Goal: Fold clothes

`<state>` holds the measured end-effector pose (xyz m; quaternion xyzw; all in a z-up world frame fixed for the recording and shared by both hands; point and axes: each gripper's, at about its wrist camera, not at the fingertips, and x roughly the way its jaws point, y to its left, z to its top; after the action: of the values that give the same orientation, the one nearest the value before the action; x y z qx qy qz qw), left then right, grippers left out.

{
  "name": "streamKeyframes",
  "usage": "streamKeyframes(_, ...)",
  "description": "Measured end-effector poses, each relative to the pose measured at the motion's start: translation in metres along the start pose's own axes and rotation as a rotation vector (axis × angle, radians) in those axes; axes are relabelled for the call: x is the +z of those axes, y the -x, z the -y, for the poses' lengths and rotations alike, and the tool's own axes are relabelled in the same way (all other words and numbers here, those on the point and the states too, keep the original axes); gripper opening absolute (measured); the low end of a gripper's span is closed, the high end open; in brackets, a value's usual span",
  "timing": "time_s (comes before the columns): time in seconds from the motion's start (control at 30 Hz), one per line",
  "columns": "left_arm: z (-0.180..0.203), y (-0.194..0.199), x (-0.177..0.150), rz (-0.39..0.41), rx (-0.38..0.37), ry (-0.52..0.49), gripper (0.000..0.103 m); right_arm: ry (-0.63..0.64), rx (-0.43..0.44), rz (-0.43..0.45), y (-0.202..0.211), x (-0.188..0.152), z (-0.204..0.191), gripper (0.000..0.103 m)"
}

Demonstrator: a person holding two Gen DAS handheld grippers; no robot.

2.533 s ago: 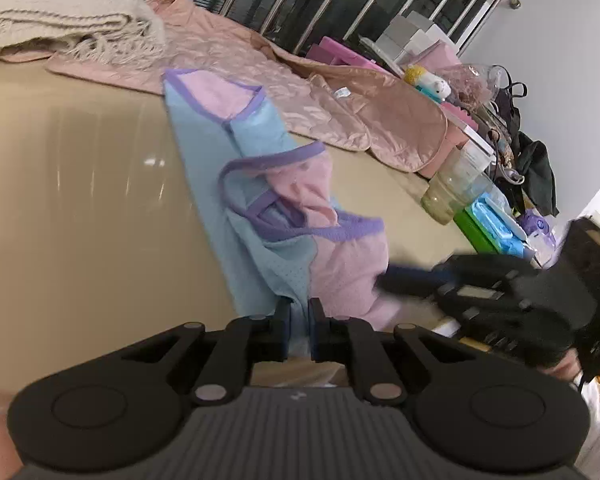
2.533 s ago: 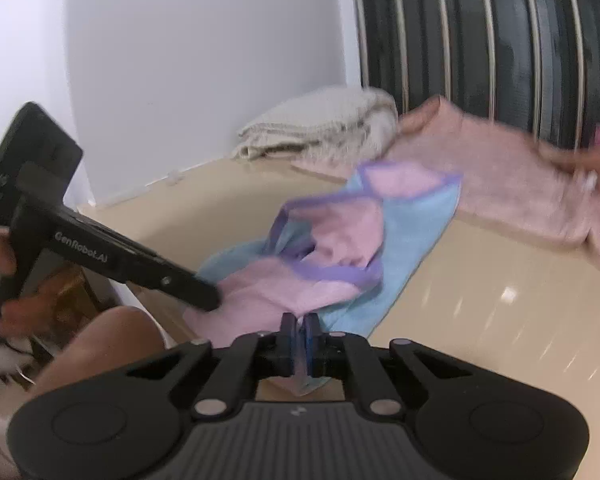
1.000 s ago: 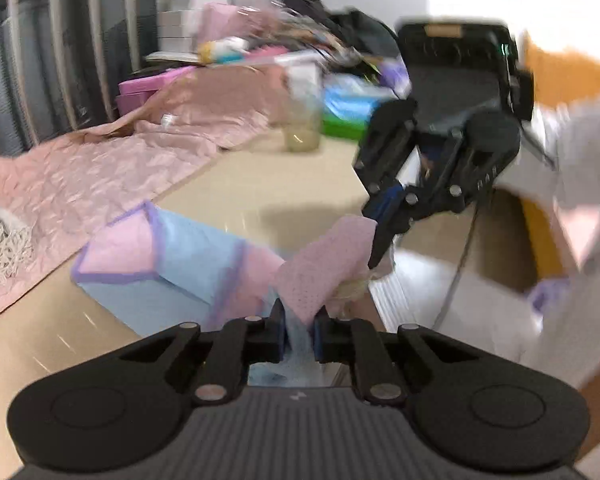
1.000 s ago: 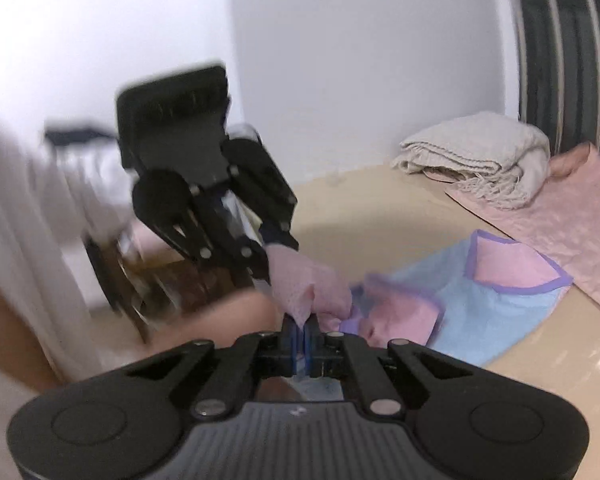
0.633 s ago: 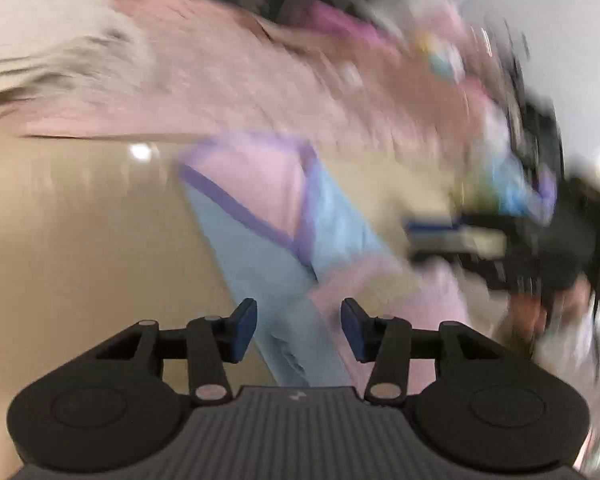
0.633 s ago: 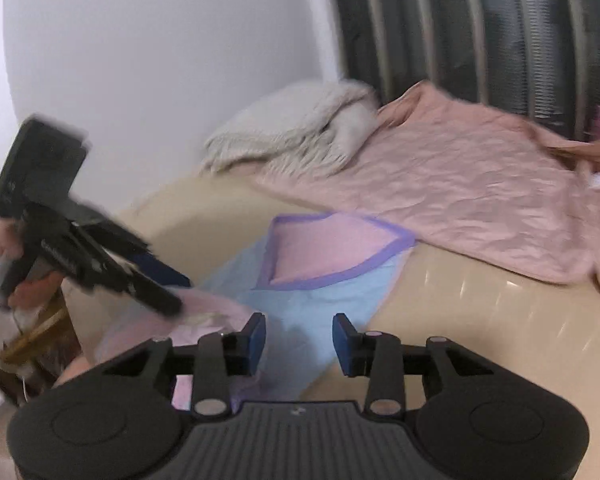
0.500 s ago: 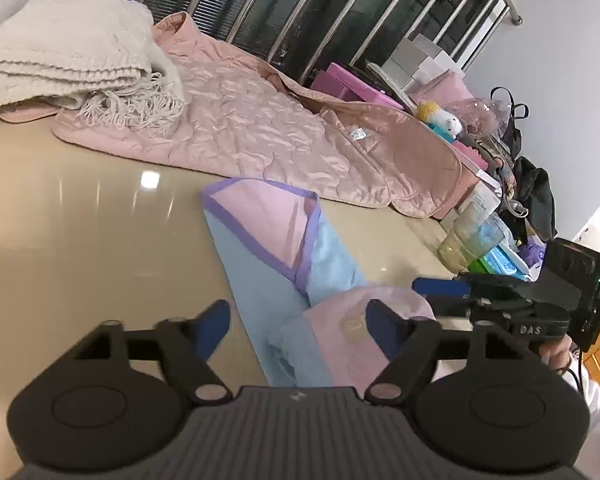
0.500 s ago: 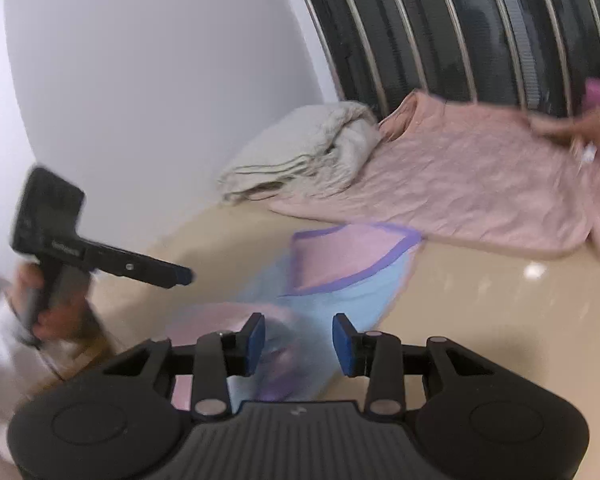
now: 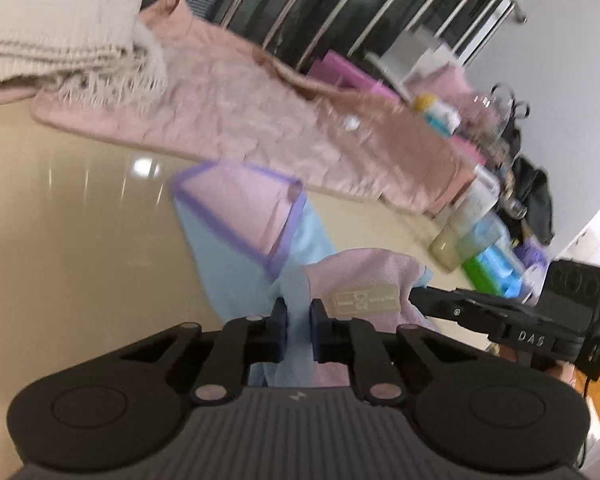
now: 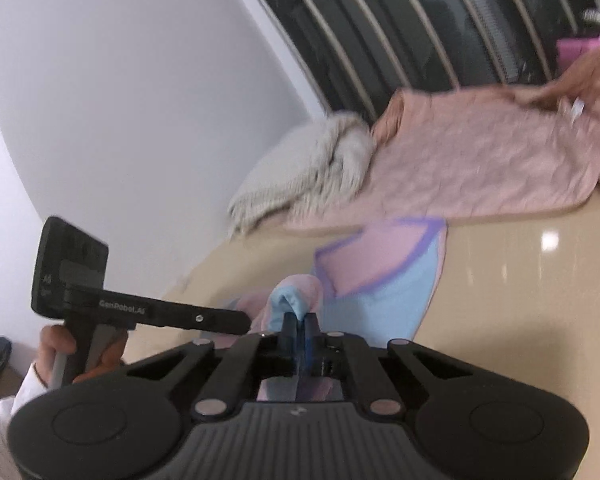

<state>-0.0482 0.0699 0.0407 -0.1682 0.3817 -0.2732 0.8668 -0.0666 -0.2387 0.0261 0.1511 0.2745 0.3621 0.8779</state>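
Note:
A small blue and pink garment (image 9: 240,216) with purple trim lies on the beige table (image 9: 68,232), its near end bunched at the table's front edge. My left gripper (image 9: 299,318) is shut on a blue fold of the garment. My right gripper (image 10: 299,326) is shut on a blue fold of the garment (image 10: 384,276) at its near end. The right gripper also shows at the right of the left wrist view (image 9: 420,294). The left gripper shows at the left of the right wrist view (image 10: 244,322).
A pink quilted jacket (image 9: 260,120) is spread across the back of the table. A folded cream blanket (image 9: 56,52) sits at the back left. Jars, boxes and bags (image 9: 472,224) crowd the right end. A railing (image 10: 400,28) runs behind the table.
Both grippers were open above the garment half a second ago. Both have closed on blue folds at its near end.

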Motion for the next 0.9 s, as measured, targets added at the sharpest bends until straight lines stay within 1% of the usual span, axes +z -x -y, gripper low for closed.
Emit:
streamKeyframes(0.07,0.000,-0.007,0.007,0.008,0.007,0.019,0.011,0.017,-0.044,0.009,-0.004,0.004,0.000,0.003)
streamKeyframes(0.13,-0.001,-0.025,0.009,-0.028,0.061,0.023,0.016,0.028,-0.113,-0.017,-0.016,0.006,0.004,0.003)
streamKeyframes(0.17,-0.002,-0.034,0.009,-0.045,0.096,0.023,0.023,0.036,-0.166,-0.047,-0.026,0.005,0.007,0.007)
streamKeyframes(0.2,-0.004,-0.040,0.008,-0.052,0.132,0.021,0.024,0.044,-0.223,-0.063,-0.034,0.003,0.010,0.008)
streamKeyframes(0.23,-0.005,-0.040,0.006,-0.047,0.151,0.018,0.025,0.045,-0.263,-0.062,-0.037,0.002,0.014,0.009)
streamKeyframes(0.27,-0.004,-0.034,0.004,-0.030,0.161,0.018,0.030,0.034,-0.297,-0.057,-0.036,0.002,0.018,0.012)
streamKeyframes(0.3,-0.004,-0.028,0.002,-0.012,0.171,0.017,0.036,0.012,-0.312,-0.043,-0.029,0.002,0.021,0.013)
streamKeyframes(0.33,-0.003,-0.022,0.001,0.005,0.181,0.016,0.038,-0.007,-0.294,-0.019,-0.018,0.002,0.023,0.013)
streamKeyframes(0.4,0.007,-0.009,-0.003,0.053,0.223,-0.021,0.047,-0.036,-0.241,0.013,0.001,0.003,0.024,0.013)
streamKeyframes(0.43,0.016,-0.005,-0.005,0.080,0.232,-0.039,0.048,-0.043,-0.205,0.014,0.006,0.004,0.020,0.013)
streamKeyframes(0.47,0.025,-0.004,-0.008,0.095,0.230,-0.059,0.049,-0.038,-0.174,0.002,0.004,0.005,0.015,0.013)
streamKeyframes(0.5,0.032,-0.009,-0.010,0.084,0.207,-0.084,0.049,-0.033,-0.143,-0.010,0.003,0.006,0.010,0.013)
streamKeyframes(0.57,0.044,-0.018,-0.015,0.061,0.173,-0.123,0.049,-0.037,-0.164,-0.070,-0.017,0.006,0.007,0.013)
streamKeyframes(0.63,0.040,-0.028,-0.023,0.031,0.201,-0.100,0.038,-0.037,-0.173,-0.109,-0.033,0.001,0.012,0.012)
streamKeyframes(0.67,0.039,-0.033,-0.026,0.015,0.214,-0.089,0.030,-0.037,-0.177,-0.129,-0.040,-0.001,0.015,0.006)
streamKeyframes(0.7,0.037,-0.035,-0.030,0.007,0.227,-0.083,0.029,-0.037,-0.182,-0.148,-0.048,-0.004,0.017,0.003)
streamKeyframes(0.73,0.037,-0.032,-0.034,0.014,0.238,-0.086,0.029,-0.045,-0.160,-0.131,-0.043,-0.003,0.017,0.002)
streamKeyframes(0.77,0.036,-0.028,-0.037,0.022,0.247,-0.085,0.026,-0.054,-0.136,-0.112,-0.037,-0.002,0.017,0.002)
streamKeyframes(0.8,0.036,-0.025,-0.040,0.031,0.252,-0.076,0.025,-0.065,-0.139,-0.081,-0.032,0.000,0.018,0.002)
streamKeyframes(0.87,0.034,-0.017,-0.044,0.050,0.263,-0.058,0.025,-0.047,-0.215,-0.063,-0.031,0.000,0.018,0.003)
streamKeyframes(0.9,0.034,-0.014,-0.047,0.059,0.268,-0.049,0.028,-0.038,-0.254,-0.055,-0.030,-0.001,0.019,0.003)
